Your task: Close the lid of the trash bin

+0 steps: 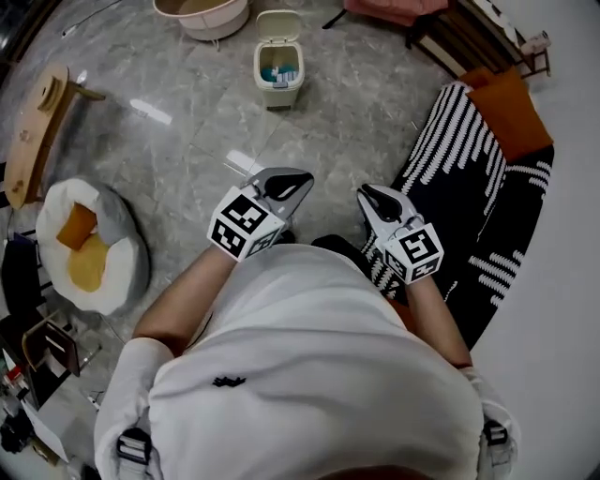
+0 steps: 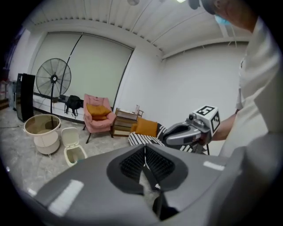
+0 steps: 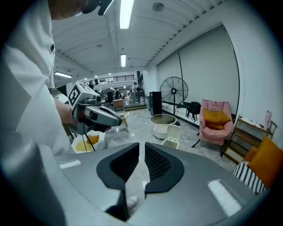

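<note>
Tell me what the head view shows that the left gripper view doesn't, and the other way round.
Only the head view shows the white and yellow floor cushion at the left. Only the left gripper view shows the standing fan in front of the window blind. Both show the trash bin with its lid raised, the round tub beside it, the striped rug and the orange cushion.
</note>
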Available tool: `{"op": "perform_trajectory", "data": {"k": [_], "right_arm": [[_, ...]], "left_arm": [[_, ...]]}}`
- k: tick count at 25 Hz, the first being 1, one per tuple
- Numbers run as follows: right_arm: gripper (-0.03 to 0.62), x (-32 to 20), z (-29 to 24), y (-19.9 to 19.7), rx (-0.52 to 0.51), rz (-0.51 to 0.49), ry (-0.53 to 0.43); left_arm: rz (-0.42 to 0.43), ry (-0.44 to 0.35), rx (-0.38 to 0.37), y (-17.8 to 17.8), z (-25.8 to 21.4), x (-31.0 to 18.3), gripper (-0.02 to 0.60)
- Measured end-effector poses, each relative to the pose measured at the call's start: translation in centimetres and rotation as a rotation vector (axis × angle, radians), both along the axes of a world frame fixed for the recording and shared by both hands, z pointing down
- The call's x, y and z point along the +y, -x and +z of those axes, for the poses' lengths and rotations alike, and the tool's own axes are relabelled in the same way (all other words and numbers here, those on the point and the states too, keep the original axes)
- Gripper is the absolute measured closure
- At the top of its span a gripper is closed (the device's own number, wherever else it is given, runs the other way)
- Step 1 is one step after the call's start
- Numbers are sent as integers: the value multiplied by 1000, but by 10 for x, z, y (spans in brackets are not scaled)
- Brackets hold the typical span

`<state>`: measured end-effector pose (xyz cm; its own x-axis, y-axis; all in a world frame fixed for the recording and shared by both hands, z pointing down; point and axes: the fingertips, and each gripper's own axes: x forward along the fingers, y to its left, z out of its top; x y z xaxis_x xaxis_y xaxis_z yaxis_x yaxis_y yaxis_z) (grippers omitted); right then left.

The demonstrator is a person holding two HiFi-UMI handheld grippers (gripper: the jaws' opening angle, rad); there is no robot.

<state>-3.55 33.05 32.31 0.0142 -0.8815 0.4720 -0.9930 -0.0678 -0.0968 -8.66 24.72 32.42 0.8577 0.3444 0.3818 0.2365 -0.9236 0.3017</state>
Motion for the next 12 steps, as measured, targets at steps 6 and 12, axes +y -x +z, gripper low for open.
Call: {"op": "perform_trajectory", "data": {"k": [6, 12], "right_arm": [[576, -71, 1, -43, 8, -97, -2], [566, -150, 28, -104, 9, -199, 24]], "left_arm": [[-136, 2, -11, -9, -2, -63, 520], [-278, -4, -42, -28, 13, -126, 500]]}}
